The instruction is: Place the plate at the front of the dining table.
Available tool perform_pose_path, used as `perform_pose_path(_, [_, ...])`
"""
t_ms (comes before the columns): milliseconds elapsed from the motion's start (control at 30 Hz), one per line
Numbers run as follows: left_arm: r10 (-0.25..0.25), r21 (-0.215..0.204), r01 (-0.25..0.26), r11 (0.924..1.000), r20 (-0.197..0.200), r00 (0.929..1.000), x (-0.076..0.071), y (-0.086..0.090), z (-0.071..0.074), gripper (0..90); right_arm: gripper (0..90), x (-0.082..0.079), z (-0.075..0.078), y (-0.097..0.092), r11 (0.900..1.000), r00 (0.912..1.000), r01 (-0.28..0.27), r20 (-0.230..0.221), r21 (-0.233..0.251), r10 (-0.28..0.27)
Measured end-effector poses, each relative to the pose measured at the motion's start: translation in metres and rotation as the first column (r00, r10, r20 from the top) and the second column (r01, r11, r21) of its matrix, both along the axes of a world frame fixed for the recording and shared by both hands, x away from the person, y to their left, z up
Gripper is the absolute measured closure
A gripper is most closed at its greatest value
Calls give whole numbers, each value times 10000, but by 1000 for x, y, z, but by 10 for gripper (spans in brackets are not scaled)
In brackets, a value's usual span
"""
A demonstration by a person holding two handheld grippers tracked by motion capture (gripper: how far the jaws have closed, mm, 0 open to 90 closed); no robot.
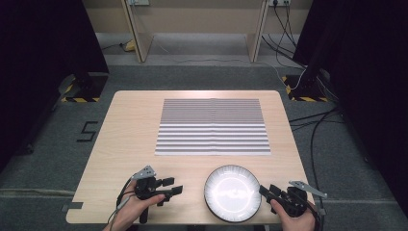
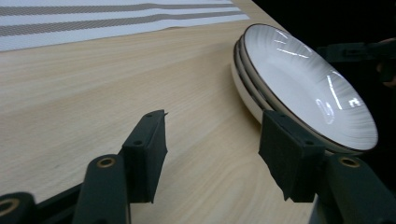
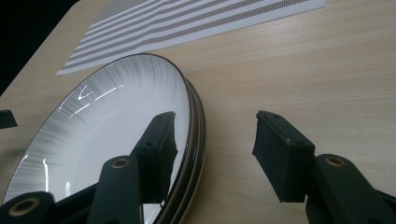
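1. Right gripper (image 1: 267, 190) sits at the plate stack's right edge, jaws spread wide, one over the rim, one outside, nothing clamped.
2. Left gripper (image 1: 172, 186) hovers just left of the stack, jaws wide and empty.
3. Stacked white plates (image 1: 233, 193) lie flat, face up, near the front edge; round, no long axis.
4. No readable writing.
5. Pale wooden table (image 1: 130, 130), striped placemat (image 1: 212, 127) behind; grey floor, cables.
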State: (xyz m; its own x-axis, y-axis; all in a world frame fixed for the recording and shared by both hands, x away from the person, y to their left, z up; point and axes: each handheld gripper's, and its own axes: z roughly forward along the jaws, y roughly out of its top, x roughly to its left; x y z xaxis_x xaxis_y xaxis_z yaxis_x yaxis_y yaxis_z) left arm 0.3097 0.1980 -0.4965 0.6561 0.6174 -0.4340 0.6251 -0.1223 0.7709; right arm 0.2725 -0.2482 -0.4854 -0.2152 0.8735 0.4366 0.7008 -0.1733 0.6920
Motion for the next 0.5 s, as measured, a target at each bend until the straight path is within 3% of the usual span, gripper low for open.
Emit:
perform_pose_path(67, [-72, -36, 72, 10000, 176, 9998, -1, -4, 2, 409, 485, 0, 2, -2, 9999, 10000, -67, -16, -86, 67])
perform_pose_path(167, [-198, -127, 199, 9997, 74, 9998, -1, -12, 7, 409, 487, 1, 3, -4, 9997, 9996, -221, -160, -116, 219])
perform_pose_path(233, [-368, 3, 368, 9993, 155, 9992, 0, -17, 12, 416, 509, 1, 6, -3, 9981, 9978, -546, -404, -289, 534])
perform_pose_path(500, [-1000, 220, 997, 9948, 130, 9949, 3, -46, 20, 428, 584, 4, 18, 1, 9945, 9944, -936, -534, -464, 911])
